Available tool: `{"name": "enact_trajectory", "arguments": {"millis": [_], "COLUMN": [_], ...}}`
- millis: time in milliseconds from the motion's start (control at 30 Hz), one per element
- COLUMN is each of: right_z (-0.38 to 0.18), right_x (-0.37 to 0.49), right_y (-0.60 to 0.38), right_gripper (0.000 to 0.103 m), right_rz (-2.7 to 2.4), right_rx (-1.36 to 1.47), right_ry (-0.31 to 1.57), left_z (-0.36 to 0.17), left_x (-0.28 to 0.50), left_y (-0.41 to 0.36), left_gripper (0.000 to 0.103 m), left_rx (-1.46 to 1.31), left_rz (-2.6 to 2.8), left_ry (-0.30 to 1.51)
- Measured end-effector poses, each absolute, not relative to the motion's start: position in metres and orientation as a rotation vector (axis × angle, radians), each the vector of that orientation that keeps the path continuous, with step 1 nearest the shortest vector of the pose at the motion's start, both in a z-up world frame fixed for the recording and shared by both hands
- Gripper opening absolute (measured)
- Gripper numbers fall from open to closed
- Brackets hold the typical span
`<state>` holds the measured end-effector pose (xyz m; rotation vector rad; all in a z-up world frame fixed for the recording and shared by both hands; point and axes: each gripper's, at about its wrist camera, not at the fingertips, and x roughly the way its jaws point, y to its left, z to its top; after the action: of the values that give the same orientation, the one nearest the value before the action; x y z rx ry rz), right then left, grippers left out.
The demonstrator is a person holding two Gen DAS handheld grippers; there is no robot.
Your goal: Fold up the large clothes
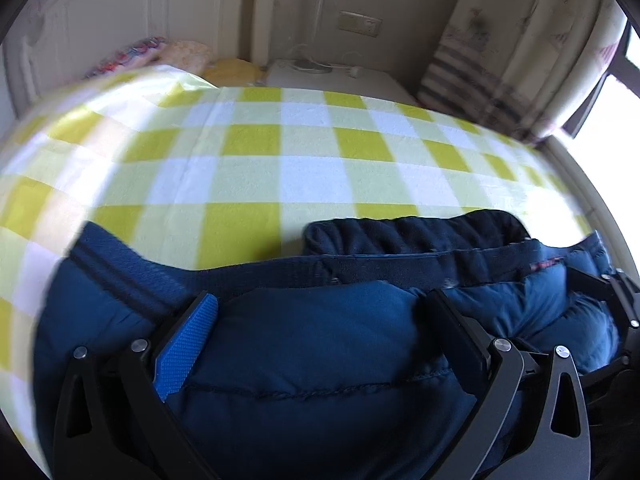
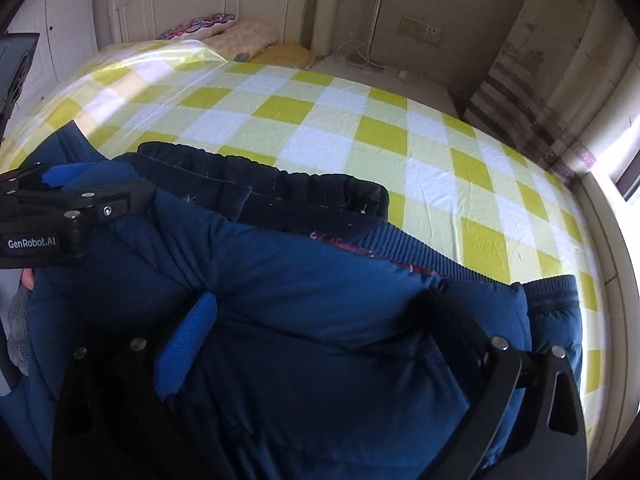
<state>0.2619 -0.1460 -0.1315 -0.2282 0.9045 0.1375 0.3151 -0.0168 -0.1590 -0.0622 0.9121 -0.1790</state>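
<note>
Nearest both lenses, a blue padded jacket point(image 1: 320, 344) is seen filling the lower half of each view, lying on a bed covered by a yellow-and-white checked sheet point(image 1: 304, 152). Its long axis is laid roughly across the frame from left to right, parallel to the near edge of the bed. A dark fleece-lined collar point(image 2: 280, 196) is turned toward the far side, facing the pillows point(image 2: 224, 32) at the headboard. A ribbed cuff point(image 2: 552, 288) is noted at the right end.

The left gripper point(image 1: 324, 308) is held with its jaws spread wide, straddling a puffed fold of the jacket; whether the pads press the fabric cannot be told. The right gripper point(image 2: 324, 308) is likewise spread to its full width over the padding, with nothing seen pinched between its fingers.
</note>
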Motion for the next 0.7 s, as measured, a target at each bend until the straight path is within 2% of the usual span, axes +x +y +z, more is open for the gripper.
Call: {"name": "enact_trajectory", "arguments": {"millis": [133,200,300,567,700], "right_z": [-0.132,-0.132,-0.131,-0.131,-0.130], "right_x": [0.260,0.260,0.257,0.257,0.258], "right_y": [-0.153,-0.155,-0.152,-0.154,-0.155], "right_gripper": [0.101,0.101,0.101,0.101,0.101], "right_rz": [0.151,0.145,0.132,0.139,0.147], "right_rx": [-0.197,-0.210,-0.230,-0.217,-0.205], "right_ry": [0.899,0.893,0.878,0.875,0.876], "left_z": [-0.130,-0.138,-0.161,-0.132,-0.167], "left_x": [0.284,0.282,0.306,0.301,0.324], "left_y": [-0.050,-0.070,-0.050,0.015,0.073], "left_gripper": [0.099,0.099,0.099,0.099,0.099], "left_rx": [0.081,0.199,0.049,-0.056,-0.236], "left_rz": [-0.232,-0.171,-0.225,-0.109,-0.044], "left_ry": [0.804,0.807,0.950,0.857,0.994]}}
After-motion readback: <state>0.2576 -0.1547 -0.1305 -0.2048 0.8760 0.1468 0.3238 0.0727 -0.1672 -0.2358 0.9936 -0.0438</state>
